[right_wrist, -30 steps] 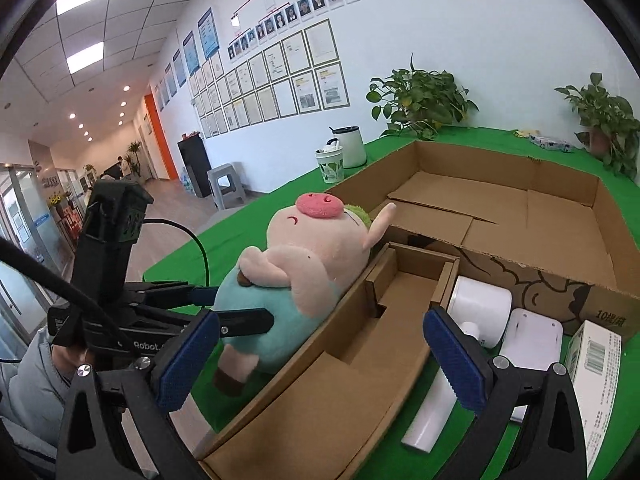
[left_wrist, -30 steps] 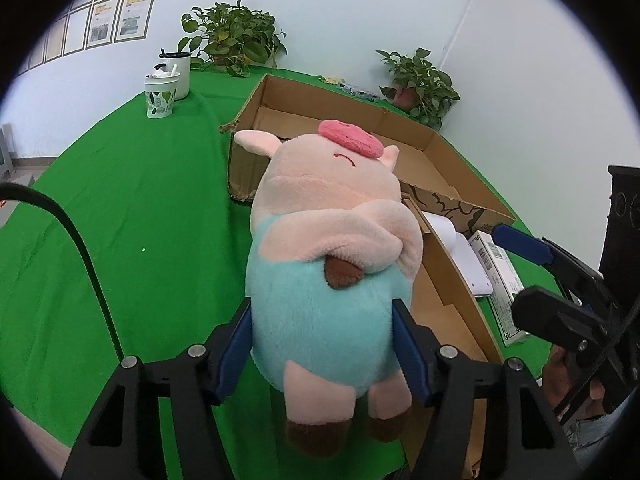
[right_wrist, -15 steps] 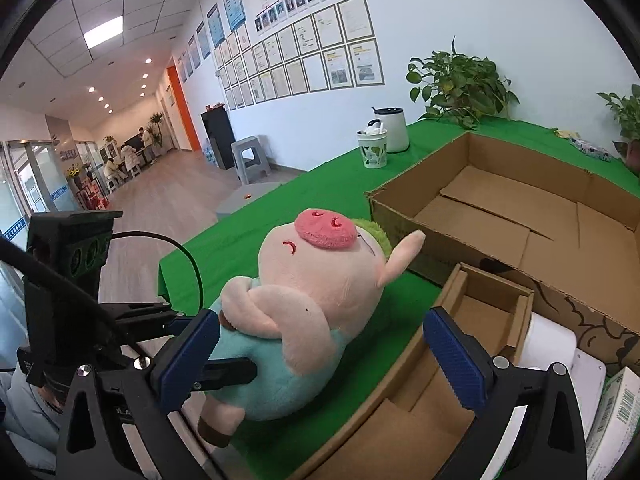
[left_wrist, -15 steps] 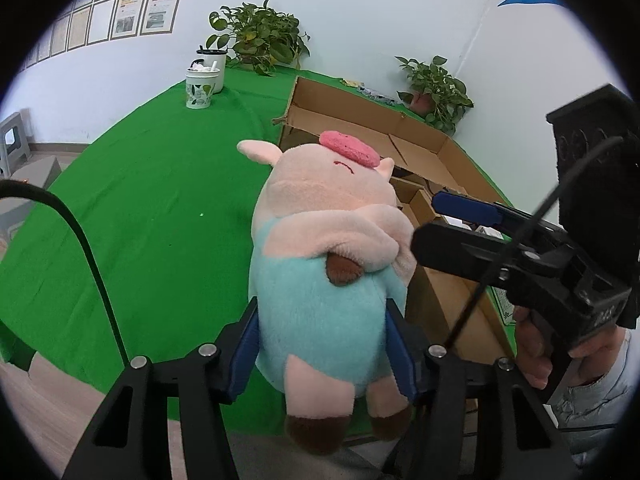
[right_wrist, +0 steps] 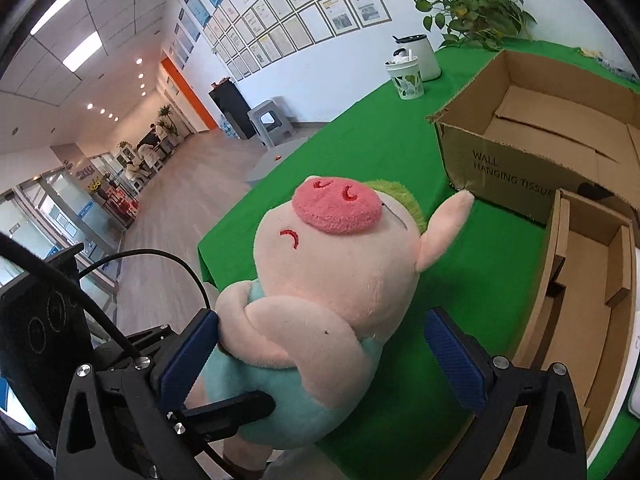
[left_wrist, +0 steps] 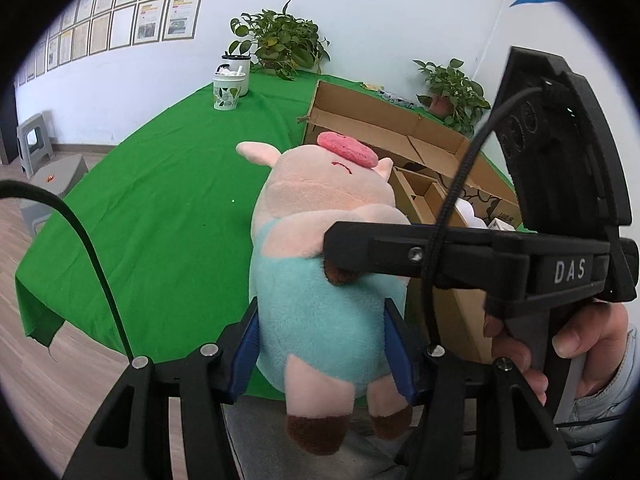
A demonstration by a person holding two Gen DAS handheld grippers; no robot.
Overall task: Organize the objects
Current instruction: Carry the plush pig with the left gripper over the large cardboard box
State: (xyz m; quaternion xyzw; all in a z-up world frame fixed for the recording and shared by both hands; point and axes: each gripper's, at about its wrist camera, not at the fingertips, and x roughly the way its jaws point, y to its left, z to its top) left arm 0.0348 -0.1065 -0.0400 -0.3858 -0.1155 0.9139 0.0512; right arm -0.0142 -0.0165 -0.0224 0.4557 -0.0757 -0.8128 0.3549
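Observation:
A plush pig (left_wrist: 320, 216) with a pink snout and a teal body hangs upright in front of the table's near edge. My left gripper (left_wrist: 324, 344) grips its teal belly, the blue pads pressed into both sides and the jaws still closing. My right gripper (right_wrist: 320, 356) stands open around the pig's (right_wrist: 340, 272) chest and folded arms. Its left pad is against one arm and its right pad is clear of the body. In the left wrist view the right gripper's black finger (left_wrist: 400, 252) crosses the pig's chest, with a hand (left_wrist: 580, 344) on its grip.
A green cloth (left_wrist: 160, 200) covers the table, its corner hanging at the front left. A large open cardboard box (right_wrist: 500, 168) stands behind the pig, and a smaller divided box (right_wrist: 576, 264) sits to the right. Two cups (left_wrist: 228, 94) and a potted plant (left_wrist: 280, 44) stand at the back.
The left gripper drew the pig back from the boxes to the table's near edge and squeezed it tighter. The right gripper swung left from over the divided box and now straddles the pig.

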